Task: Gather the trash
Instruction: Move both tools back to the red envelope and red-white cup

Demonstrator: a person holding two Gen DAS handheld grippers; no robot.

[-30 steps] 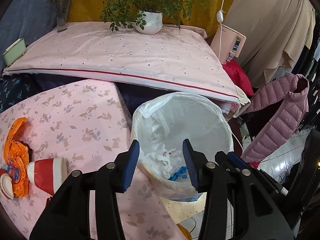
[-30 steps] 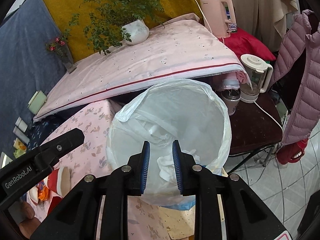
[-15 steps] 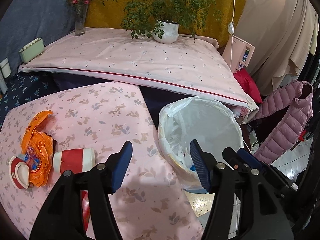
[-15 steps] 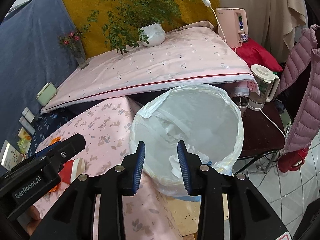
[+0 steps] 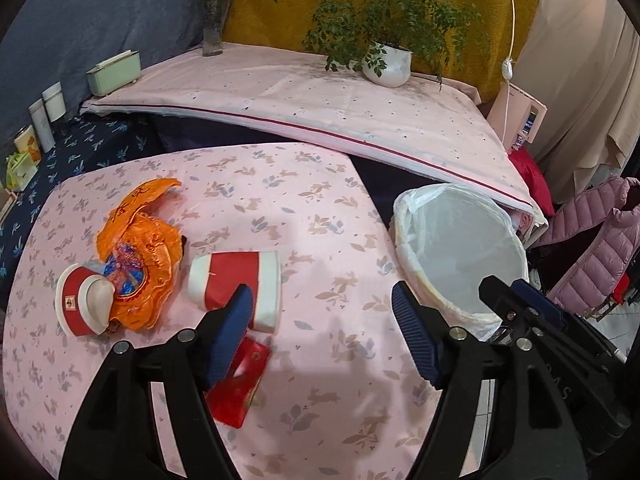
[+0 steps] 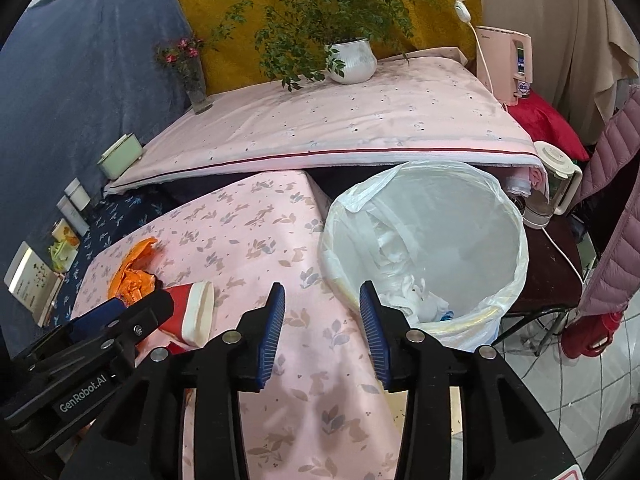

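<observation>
The lined bin (image 5: 460, 256) sits at three o'clock off the table (image 5: 320, 208). Both grippers, left (image 5: 320, 332) and right (image 6: 322, 328), have just been opening, nothing between the jaws. Next pickup: probably the red cup (image 5: 236, 280) at ten o'clock, needing a wide straddle.

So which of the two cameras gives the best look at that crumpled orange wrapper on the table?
The left wrist view. There the orange wrapper lies in full sight between two red-and-white cups. In the right wrist view only its upper part shows, small and near the edge, the rest hidden behind the left gripper.
</observation>
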